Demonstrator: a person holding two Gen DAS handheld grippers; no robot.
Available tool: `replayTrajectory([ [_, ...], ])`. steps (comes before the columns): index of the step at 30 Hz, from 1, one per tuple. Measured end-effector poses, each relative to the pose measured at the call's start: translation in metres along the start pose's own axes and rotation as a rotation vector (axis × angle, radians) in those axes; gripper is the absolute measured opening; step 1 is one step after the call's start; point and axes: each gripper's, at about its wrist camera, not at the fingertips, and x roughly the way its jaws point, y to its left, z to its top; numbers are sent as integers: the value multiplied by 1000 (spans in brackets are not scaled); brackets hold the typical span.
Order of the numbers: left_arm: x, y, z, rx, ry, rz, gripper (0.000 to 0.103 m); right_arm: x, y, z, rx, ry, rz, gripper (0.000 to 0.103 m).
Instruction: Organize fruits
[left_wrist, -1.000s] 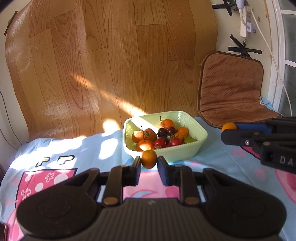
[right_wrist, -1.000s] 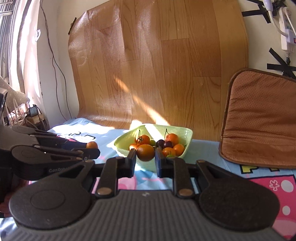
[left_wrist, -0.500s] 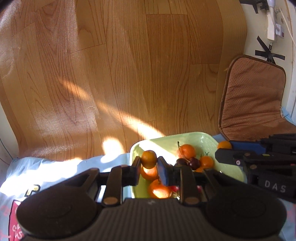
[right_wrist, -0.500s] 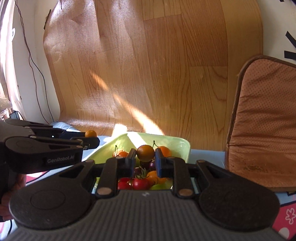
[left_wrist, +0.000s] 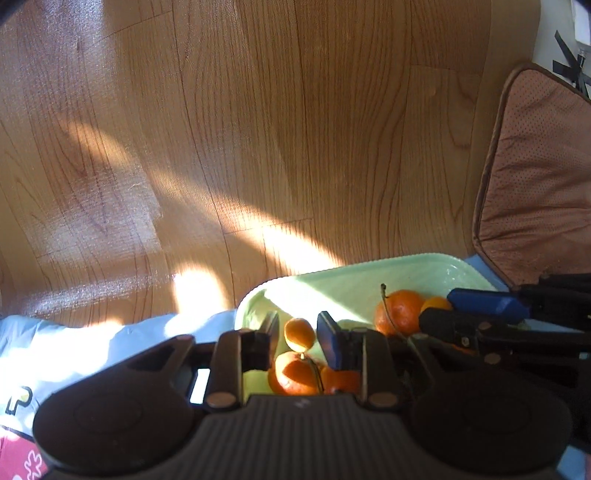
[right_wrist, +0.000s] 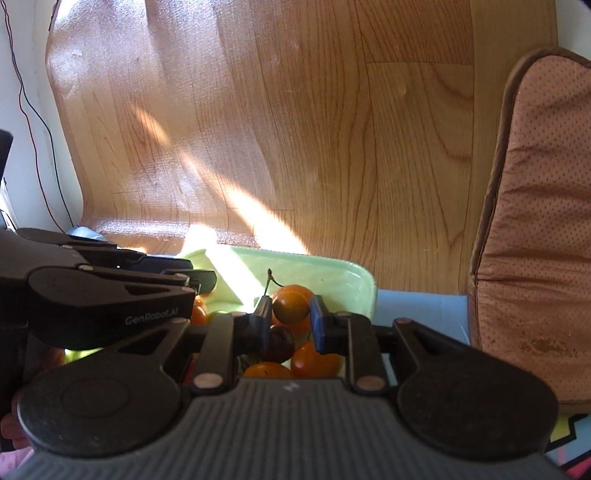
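A pale green bowl (left_wrist: 369, 267) (right_wrist: 332, 267) holds several small orange, red and dark fruits. My left gripper (left_wrist: 298, 330) hangs over the bowl's left part. Its jaws are opening, and a small orange fruit (left_wrist: 299, 334) sits between them with a thin gap on each side. My right gripper (right_wrist: 291, 314) is over the bowl's right part. Its jaws are just starting to open, with the pads still against another orange fruit (right_wrist: 291, 306). Each gripper shows in the other's view: the right gripper (left_wrist: 439, 312) from the right, the left gripper (right_wrist: 201, 273) from the left.
A brown cushion (left_wrist: 535, 184) (right_wrist: 535, 221) leans upright just right of the bowl. A wood-pattern sheet (left_wrist: 258, 129) rises behind it. The bowl stands on a light blue printed cloth (left_wrist: 92, 343). A thin cable (right_wrist: 29, 110) hangs at the far left.
Both grippers moved forward and slightly down until they hang over the bowl. The left jaws have parted from their orange fruit. The right fruit stays between its pads.
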Motion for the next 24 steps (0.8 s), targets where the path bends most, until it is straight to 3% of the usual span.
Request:
replayTrajectory([
  [5,-9,-1,-1,-5,-1,10,28,-8,-2,-1,26,-5,-2,27],
  [11,-48,2,-10,-29,-25,9,30,-43,10,-8,42,-35,21,27],
  [24,-149,-8,-74,-74,-69,23,32,-135,63,-59,17,-76,35,30],
])
